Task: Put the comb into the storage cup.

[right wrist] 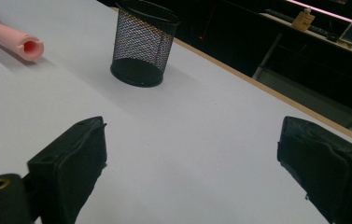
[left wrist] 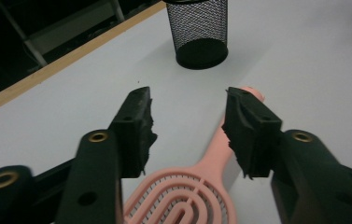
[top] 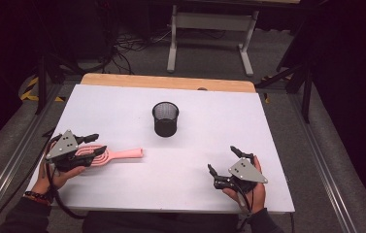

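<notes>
While the left gripper point(left wrist: 187, 126) hovers released astride the pink hairbrush point(left wrist: 197, 186) lying flat on the table point(top: 209, 126), right gripper point(top: 225, 165) idle and released, grasp is pending: close on neck, then likely lift toward mesh cup point(top: 165, 119).

This is a lab-style recording room, dark and bare. A white worktable point(top: 122, 104) with a wooden far edge stands on grey carpet, flanked by metal floor rails point(top: 6, 160) with yellow-black hazard tape point(top: 30, 90). Beyond it, ahead of the jaws, sit the white legs of an adjustable desk point(top: 209, 29), loose cables point(top: 127, 46) and dark stands point(top: 44, 68). Bottles point(right wrist: 304, 18) line a shelf far beyond the right gripper's jaws.
</notes>
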